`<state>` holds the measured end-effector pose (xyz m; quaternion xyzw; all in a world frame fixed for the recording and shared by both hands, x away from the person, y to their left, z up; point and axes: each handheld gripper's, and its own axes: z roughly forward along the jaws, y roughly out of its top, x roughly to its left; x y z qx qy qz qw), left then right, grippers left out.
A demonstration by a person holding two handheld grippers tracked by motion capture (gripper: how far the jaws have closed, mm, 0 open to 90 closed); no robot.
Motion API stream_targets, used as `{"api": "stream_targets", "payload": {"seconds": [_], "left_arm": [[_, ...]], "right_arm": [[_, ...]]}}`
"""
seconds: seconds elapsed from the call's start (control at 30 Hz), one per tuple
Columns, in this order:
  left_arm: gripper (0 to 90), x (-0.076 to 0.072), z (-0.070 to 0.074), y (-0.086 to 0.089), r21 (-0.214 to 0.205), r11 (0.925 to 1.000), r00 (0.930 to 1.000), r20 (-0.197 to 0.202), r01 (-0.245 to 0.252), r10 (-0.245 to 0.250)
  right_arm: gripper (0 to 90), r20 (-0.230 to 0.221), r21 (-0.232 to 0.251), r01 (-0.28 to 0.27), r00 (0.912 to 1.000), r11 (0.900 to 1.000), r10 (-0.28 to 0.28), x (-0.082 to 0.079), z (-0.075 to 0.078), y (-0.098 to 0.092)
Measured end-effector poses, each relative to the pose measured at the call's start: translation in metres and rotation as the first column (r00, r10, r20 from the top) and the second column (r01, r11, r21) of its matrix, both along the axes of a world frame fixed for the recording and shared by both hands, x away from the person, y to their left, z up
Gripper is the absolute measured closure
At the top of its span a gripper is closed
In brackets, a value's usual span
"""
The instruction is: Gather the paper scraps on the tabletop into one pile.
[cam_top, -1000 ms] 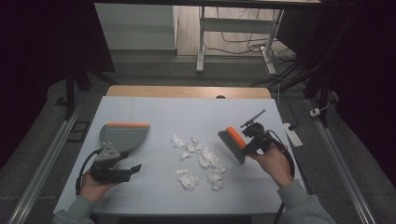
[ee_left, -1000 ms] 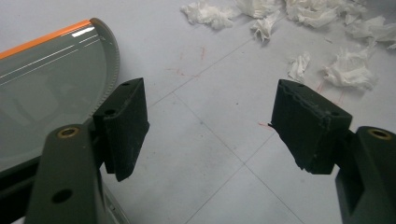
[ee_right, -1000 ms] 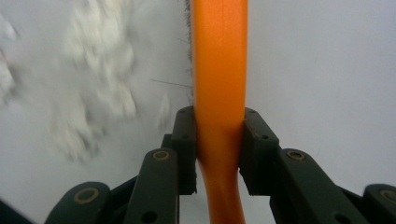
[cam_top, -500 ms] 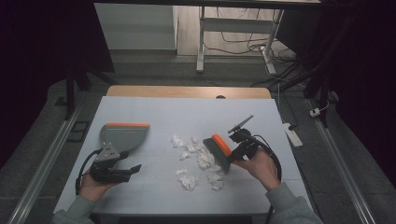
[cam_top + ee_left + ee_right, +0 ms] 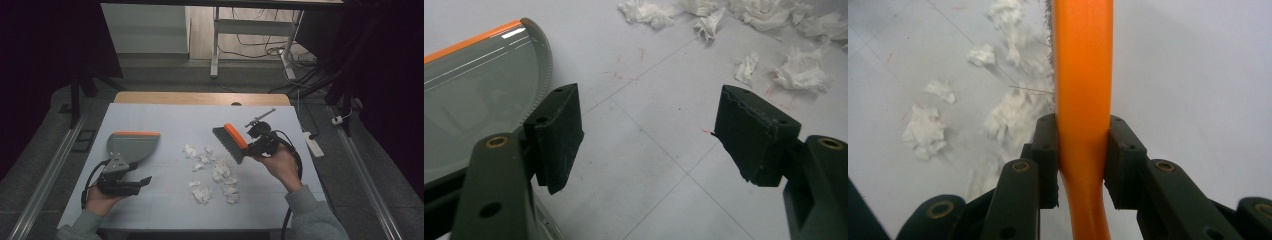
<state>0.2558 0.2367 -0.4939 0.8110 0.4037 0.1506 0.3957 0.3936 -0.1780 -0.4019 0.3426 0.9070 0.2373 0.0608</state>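
Note:
A hand brush [image 5: 231,140] with an orange back and dark bristles hangs tilted just above the table, at the right edge of a scatter of crumpled white paper scraps [image 5: 216,172]. My right gripper [image 5: 250,145] is shut on its orange handle [image 5: 1083,75], pads on both sides; scraps [image 5: 923,130] lie to the left below it. A grey dustpan [image 5: 131,146] with an orange lip lies at the left, mouth facing away. My left gripper [image 5: 140,173] rests beside its handle, open, with bare table between the jaws [image 5: 649,135]; the dustpan [image 5: 474,100] sits outside the left jaw.
A pale sheet covers the table [image 5: 165,120], and a wooden strip [image 5: 200,98] shows along the far edge. A white power strip [image 5: 312,145] lies off the right side. Floor rails run along both sides. More paper scraps [image 5: 799,75] lie ahead of the left gripper.
My right hand has carried the brush leftward to the edge of the paper scraps and lifted it a little. The left hand and the dustpan have stayed put.

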Motion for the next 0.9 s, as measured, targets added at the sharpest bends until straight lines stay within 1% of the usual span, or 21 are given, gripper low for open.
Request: {"api": "stream_targets", "payload": {"seconds": [0.13,0.17,0.2,0.23,0.27,0.33,0.4,0.43,0.5,0.6,0.67,0.7,0.73,0.77,0.8,0.87,0.9], "left_arm": [[28.2,0.000,0.000,0.001,0.002,1.0000,1.0000,-0.002,0.001,-0.001],[28.2,0.000,-0.001,0.001,0.002,1.0000,1.0000,-0.002,0.001,-0.001],[28.2,0.001,-0.001,0.001,0.001,1.0000,1.0000,-0.003,0.001,-0.001],[28.2,0.001,-0.001,0.001,0.001,1.0000,1.0000,-0.003,0.002,-0.002],[28.2,0.001,-0.001,0.001,0.002,1.0000,1.0000,-0.003,0.003,-0.003],[28.2,0.001,-0.001,0.000,0.005,1.0000,1.0000,-0.003,0.006,-0.006],[28.2,0.001,-0.001,0.001,0.005,1.0000,1.0000,-0.004,0.006,-0.006],[28.1,0.001,-0.001,0.001,0.005,1.0000,1.0000,-0.004,0.005,-0.005],[28.2,0.001,-0.001,0.001,0.006,1.0000,1.0000,-0.005,0.006,-0.006],[28.2,0.001,-0.002,0.002,0.004,1.0000,1.0000,-0.006,0.002,-0.002],[28.3,0.001,-0.003,0.003,0.003,1.0000,1.0000,-0.010,-0.001,0.001],[28.3,0.001,-0.004,0.003,0.005,1.0000,0.9999,-0.013,-0.004,0.004],[28.3,0.001,-0.004,0.003,0.006,1.0000,0.9999,-0.014,-0.005,0.005],[28.3,0.001,-0.005,0.004,0.004,1.0000,0.9999,-0.016,-0.005,0.005],[28.3,0.001,-0.005,0.004,0.005,1.0000,0.9999,-0.016,-0.006,0.006],[28.3,0.000,-0.005,0.004,0.001,1.0000,0.9998,-0.016,-0.009,0.009],[28.3,0.000,-0.005,0.004,0.001,0.9999,0.9998,-0.016,-0.010,0.010]], "right_arm": [[70.3,0.014,-0.009,-0.045,0.9989,0.9989,0.046,0.011,-0.001,0.023],[70.3,0.028,-0.023,-0.070,0.9971,0.9973,0.071,0.013,-0.001,0.029],[70.3,0.043,-0.047,-0.093,0.9945,0.9945,0.095,0.015,-0.001,0.035],[70.3,0.064,-0.084,-0.121,0.9899,0.9891,0.127,0.018,-0.002,0.042],[70.3,0.086,-0.120,-0.147,0.9837,0.9818,0.158,0.021,-0.002,0.049],[70.3,0.112,-0.179,-0.182,0.9726,0.9668,0.204,0.030,-0.002,0.062],[70.3,0.124,-0.223,-0.217,0.9607,0.9503,0.249,0.041,-0.002,0.073],[70.3,0.125,-0.237,-0.237,0.9542,0.9421,0.272,0.047,-0.002,0.078],[70.3,0.104,-0.249,-0.276,0.9454,0.9284,0.309,0.058,-0.006,0.087],[70.3,0.082,-0.285,-0.321,0.9307,0.9032,0.356,0.071,-0.014,0.101],[70.3,0.072,-0.290,-0.346,0.9217,0.8921,0.381,0.079,-0.021,0.109],[70.3,0.066,-0.301,-0.372,0.9105,0.8782,0.408,0.084,-0.025,0.112],[70.3,0.060,-0.303,-0.381,0.9073,0.8736,0.416,0.087,-0.029,0.116],[70.3,0.058,-0.322,-0.393,0.9001,0.8615,0.432,0.090,-0.032,0.120],[70.3,0.061,-0.338,-0.401,0.8937,0.8517,0.445,0.092,-0.034,0.124],[70.3,0.054,-0.368,-0.424,0.8788,0.8275,0.474,0.095,-0.037,0.132],[70.3,0.055,-0.391,-0.435,0.8684,0.8108,0.493,0.096,-0.038,0.137]]}}
